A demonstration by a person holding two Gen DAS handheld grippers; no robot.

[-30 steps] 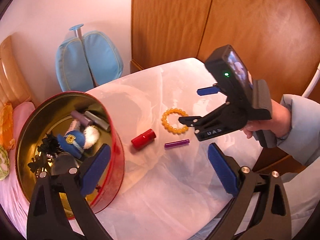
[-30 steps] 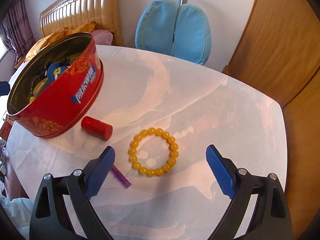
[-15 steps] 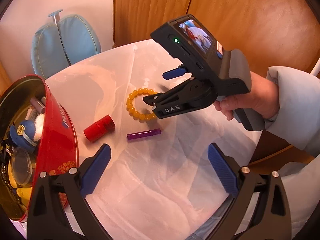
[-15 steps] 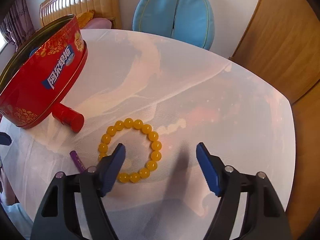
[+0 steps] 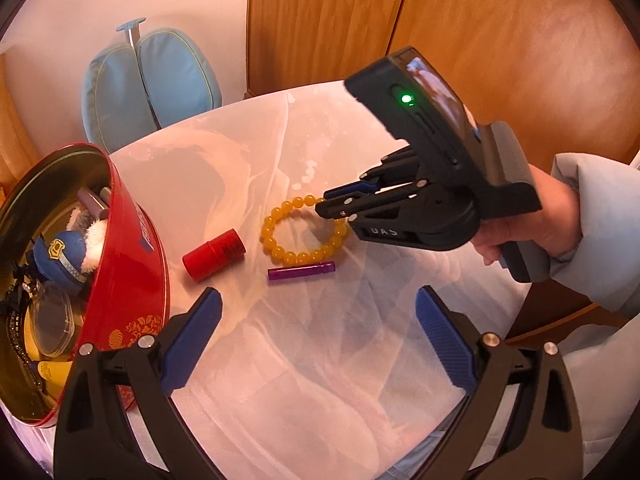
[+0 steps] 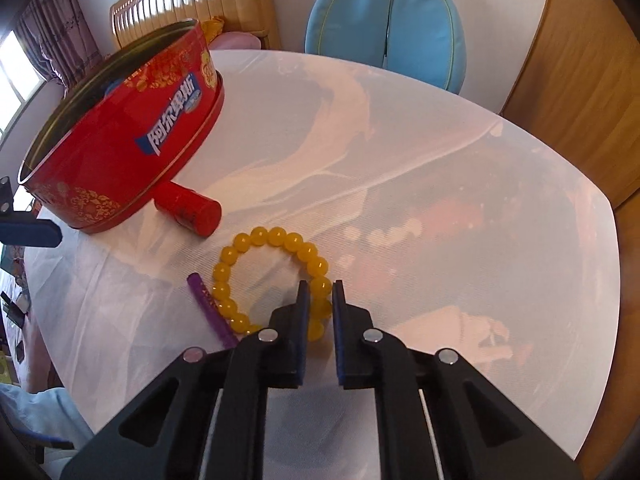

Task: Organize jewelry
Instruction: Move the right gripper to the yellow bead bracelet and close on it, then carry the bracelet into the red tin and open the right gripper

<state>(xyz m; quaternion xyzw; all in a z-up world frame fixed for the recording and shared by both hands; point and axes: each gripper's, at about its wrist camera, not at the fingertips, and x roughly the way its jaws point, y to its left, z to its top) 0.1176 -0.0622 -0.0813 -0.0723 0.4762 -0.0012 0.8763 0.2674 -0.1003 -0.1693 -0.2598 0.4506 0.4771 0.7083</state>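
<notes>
A yellow bead bracelet (image 5: 280,236) (image 6: 256,240) lies on the white tablecloth. My right gripper (image 6: 320,292) (image 5: 326,206) is down on the table with its jaws shut on the bracelet's near beads. A red cylinder (image 5: 214,254) (image 6: 188,208) and a purple tube (image 5: 302,271) (image 6: 208,308) lie beside the bracelet. The open red tin (image 5: 136,264) (image 6: 120,168) stands at the left and holds a blue plush toy (image 5: 60,256) and several other items. My left gripper (image 5: 316,332) is open and empty, above the cloth near the tin.
A blue cushioned chair (image 5: 148,84) (image 6: 384,24) stands behind the table's far edge. A wooden cupboard (image 5: 440,20) lies beyond the table. A bed headboard (image 6: 188,12) shows past the tin.
My right gripper has dropped to the table and closed its jaws on the bracelet's beads. My left gripper's view has shifted slightly; it stays open.
</notes>
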